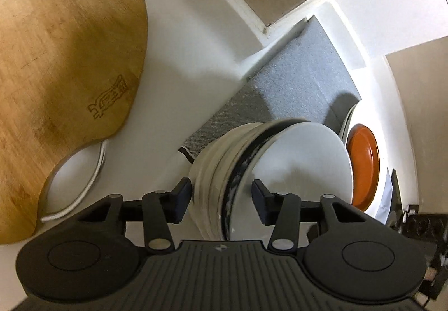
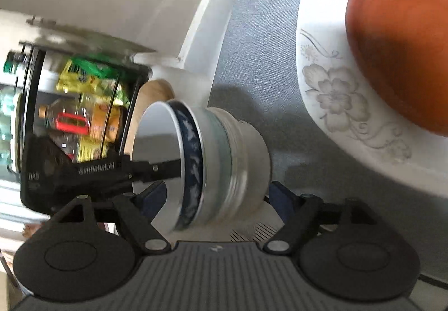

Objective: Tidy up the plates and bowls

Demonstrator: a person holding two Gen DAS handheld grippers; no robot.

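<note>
A stack of nested white bowls [image 1: 212, 159] stands on a grey mat [image 1: 302, 73]. The top bowl [image 1: 294, 159] has a dark blue band under its rim. My left gripper [image 1: 221, 200] is open and straddles the stack's near wall, one pad outside and one inside the top bowl, with white showing beside the inner pad. In the right wrist view the stack [image 2: 224, 148] lies between the wide-open fingers of my right gripper [image 2: 217, 197], and neither pad presses on it. A left gripper finger [image 2: 156, 168] crosses the bowl's mouth. An orange plate [image 2: 397, 39] rests on a white floral plate [image 2: 330, 92].
A round wooden board [image 1: 61, 59] covers the counter to the left, partly over a metal bowl [image 1: 72, 179]. The orange plate [image 1: 364, 165] sits just right of the stack. A black wire rack [image 2: 84, 103] with bottles and yellow packets stands behind the bowls, and white walls enclose the mat [image 2: 257, 31].
</note>
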